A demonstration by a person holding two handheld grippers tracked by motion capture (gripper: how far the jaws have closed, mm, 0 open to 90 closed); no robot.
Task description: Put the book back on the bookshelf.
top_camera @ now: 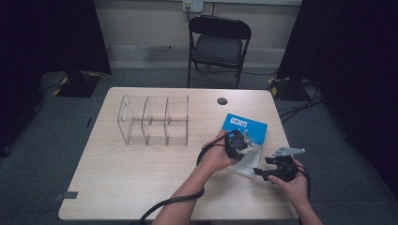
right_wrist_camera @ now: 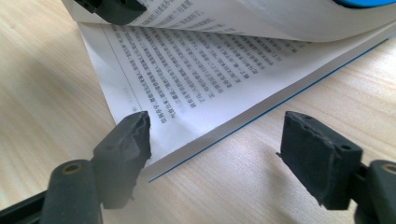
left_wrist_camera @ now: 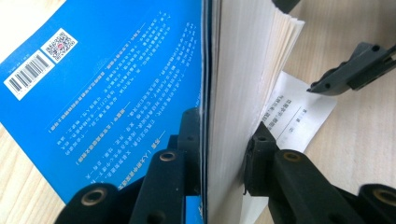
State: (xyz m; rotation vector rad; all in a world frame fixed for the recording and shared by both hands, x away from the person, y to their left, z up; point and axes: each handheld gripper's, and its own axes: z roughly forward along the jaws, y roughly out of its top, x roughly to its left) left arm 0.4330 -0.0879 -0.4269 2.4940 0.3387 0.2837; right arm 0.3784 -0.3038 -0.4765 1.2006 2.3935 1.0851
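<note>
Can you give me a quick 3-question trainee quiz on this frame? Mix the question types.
1. True or false: the left claw is clamped on a lifted stack of the blue book's pages and cover.
2. Multiple choice: the right claw is A) shut on a page, B) open, low at the book's lower pages, C) holding the clear organizer.
3. Fill in: the clear organizer stands on the table to the ___ of the book in the high view.

Key: 1 true; 2 B; 3 left.
</note>
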